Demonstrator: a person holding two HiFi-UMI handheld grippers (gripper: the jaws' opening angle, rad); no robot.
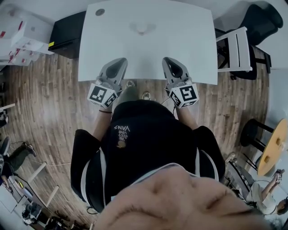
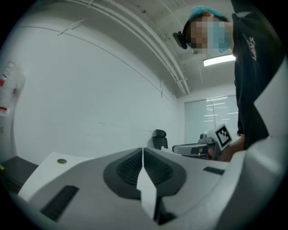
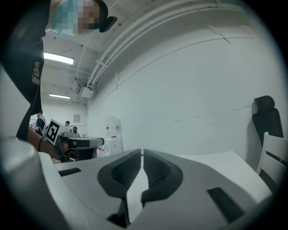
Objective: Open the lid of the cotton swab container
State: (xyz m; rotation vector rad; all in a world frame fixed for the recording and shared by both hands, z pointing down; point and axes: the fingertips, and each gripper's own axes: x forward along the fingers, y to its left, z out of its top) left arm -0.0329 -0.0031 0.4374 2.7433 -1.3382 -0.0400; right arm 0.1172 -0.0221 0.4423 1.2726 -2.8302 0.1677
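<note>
A floor of brown wood-grain planks fills the head view, seen from steeply above. At its centre stands a large rectangular table with a smooth, matte white top and softly rounded corners. A person in a black shirt with white side stripes stands at the table's near edge. To the table's left is a low black cabinet, boxy and flat-topped. To its right is a white chair with a slatted back, and behind that a black office chair with a padded, curved backrest. The left gripper and right gripper are held side by side over the near edge of the table, well apart from each other and pointing away from the person. Each is a wedge of smooth grey plastic with dark ribbed rubber pads, and each carries a white cube printed with black square markers at its rear. In both gripper views the two jaws are pressed together with nothing between them. The cotton swab container shows only as a faint, pale, rounded shape on the far middle of the table, well apart from both grippers. It is too washed out to make out its lid. A small dark round grommet sits in the table's far left corner.
</note>
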